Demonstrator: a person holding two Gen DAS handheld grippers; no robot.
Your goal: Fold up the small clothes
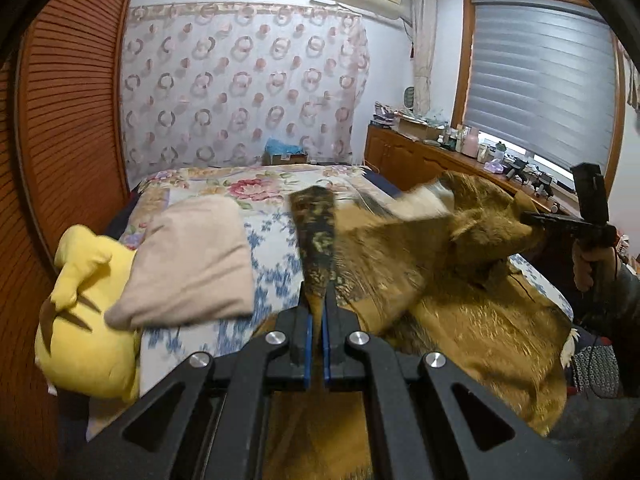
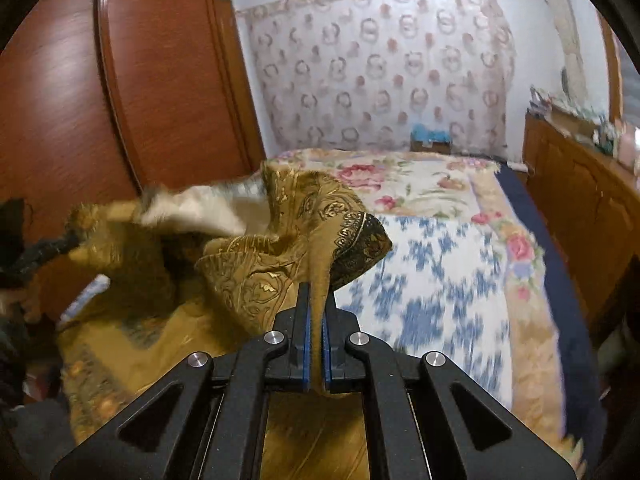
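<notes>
A mustard-gold patterned garment (image 1: 460,272) with dark brocade trim and a pale furry lining lies partly on the bed and is lifted between both grippers. My left gripper (image 1: 318,300) is shut on one dark-trimmed edge of it. My right gripper (image 2: 318,292) is shut on another gold edge (image 2: 280,248). In the left wrist view the right gripper (image 1: 536,220) shows at the far right, pinching the cloth. In the right wrist view the left gripper (image 2: 60,246) shows blurred at the far left. The cloth hangs stretched and bunched between them.
The bed has a floral and blue-patterned quilt (image 1: 272,272). A beige folded cloth (image 1: 192,260) and a yellow plush toy (image 1: 80,320) lie at its left. A wooden wardrobe (image 2: 140,80) stands left, a cluttered wooden cabinet (image 1: 420,152) under the window right.
</notes>
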